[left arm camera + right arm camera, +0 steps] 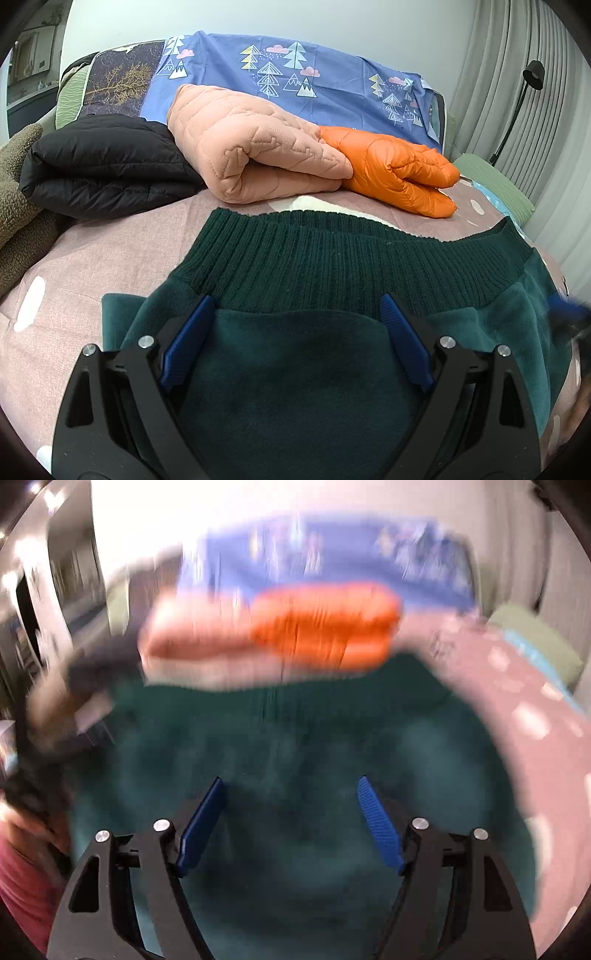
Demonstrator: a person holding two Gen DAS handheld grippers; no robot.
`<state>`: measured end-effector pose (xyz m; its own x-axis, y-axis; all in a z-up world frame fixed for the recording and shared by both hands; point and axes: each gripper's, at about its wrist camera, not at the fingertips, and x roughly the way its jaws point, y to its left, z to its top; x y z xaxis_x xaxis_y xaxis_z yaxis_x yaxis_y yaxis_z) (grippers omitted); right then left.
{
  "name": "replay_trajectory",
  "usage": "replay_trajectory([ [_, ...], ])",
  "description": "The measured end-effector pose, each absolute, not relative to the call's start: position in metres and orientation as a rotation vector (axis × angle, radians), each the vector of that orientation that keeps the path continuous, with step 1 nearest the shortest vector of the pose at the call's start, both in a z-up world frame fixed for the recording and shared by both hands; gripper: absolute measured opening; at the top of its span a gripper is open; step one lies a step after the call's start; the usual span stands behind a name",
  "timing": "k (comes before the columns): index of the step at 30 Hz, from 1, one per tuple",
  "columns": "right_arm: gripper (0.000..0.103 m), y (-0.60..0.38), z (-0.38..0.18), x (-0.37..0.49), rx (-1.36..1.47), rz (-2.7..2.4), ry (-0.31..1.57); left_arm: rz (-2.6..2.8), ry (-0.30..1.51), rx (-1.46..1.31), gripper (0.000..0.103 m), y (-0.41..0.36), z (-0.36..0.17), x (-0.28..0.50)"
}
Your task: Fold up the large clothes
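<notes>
A dark green fleece garment (pixel 303 362) with a ribbed knit hem (pixel 332 258) lies on the pink bedspread (pixel 92 258). My left gripper (pixel 297 306) is open just above it, with its blue pads (pixel 188 339) spread either side of the fleece below the hem. The right wrist view is blurred by motion. My right gripper (pixel 290 786) is open over the same green garment (pixel 295 738). A blue blur at the right edge of the left wrist view (pixel 569 306) is probably the right gripper.
Folded clothes lie in a row at the back: a black jacket (pixel 103 162), a peach quilted piece (pixel 251 147) and an orange puffer (pixel 399 166). A brown fleece (pixel 14 192) lies far left. A blue tree-print sheet (pixel 295 74) hangs behind. Curtains and a black lamp (pixel 532 77) stand right.
</notes>
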<state>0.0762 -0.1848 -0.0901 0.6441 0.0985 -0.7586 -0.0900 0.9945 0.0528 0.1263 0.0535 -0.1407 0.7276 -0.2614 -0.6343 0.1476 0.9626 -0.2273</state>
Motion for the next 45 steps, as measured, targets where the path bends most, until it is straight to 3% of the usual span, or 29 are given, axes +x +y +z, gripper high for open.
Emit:
replay_trajectory([
  [2, 0.080, -0.177, -0.095, 0.071, -0.058, 0.082, 0.813, -0.226, 0.723, -0.166, 0.092, 0.054, -0.141, 0.126],
  [6, 0.077, -0.189, -0.074, 0.080, 0.020, 0.102, 0.881, -0.231, 0.720, -0.173, 0.092, 0.054, -0.141, 0.128],
  [11, 0.074, -0.178, -0.038, 0.100, 0.066, 0.160, 0.767, -0.229, 0.720, -0.171, 0.092, 0.054, -0.141, 0.127],
  [15, 0.075, -0.154, -0.087, 0.135, 0.065, 0.183, 0.905, -0.230, 0.713, -0.179, 0.092, 0.056, -0.140, 0.127],
  [16, 0.077, -0.150, -0.102, 0.135, 0.026, 0.172, 0.862, -0.229, 0.710, -0.186, 0.092, 0.057, -0.138, 0.124],
  [22, 0.078, -0.150, -0.097, 0.128, 0.005, 0.205, 0.855, -0.245, 0.659, -0.199, 0.089, 0.083, -0.118, 0.089],
  [26, 0.078, -0.147, -0.096, 0.126, -0.017, 0.198, 0.848, -0.233, 0.746, -0.129, 0.087, 0.087, -0.145, 0.090],
  [32, 0.079, -0.145, -0.094, 0.128, -0.025, 0.203, 0.854, -0.221, 0.729, -0.114, 0.087, 0.084, -0.145, 0.086],
  [38, 0.078, -0.151, -0.061, 0.105, 0.053, 0.221, 0.821, -0.165, 0.687, -0.079, 0.087, 0.096, -0.128, 0.055],
  [42, 0.079, -0.139, -0.075, 0.111, 0.009, 0.224, 0.855, -0.079, 0.705, -0.106, 0.092, 0.121, -0.136, 0.044],
  [43, 0.083, -0.136, -0.090, 0.116, -0.010, 0.211, 0.873, -0.069, 0.717, -0.131, 0.092, 0.128, -0.138, 0.044],
  [45, 0.085, -0.129, -0.098, 0.112, -0.066, 0.196, 0.809, -0.063, 0.766, -0.180, 0.097, 0.142, -0.151, 0.045],
])
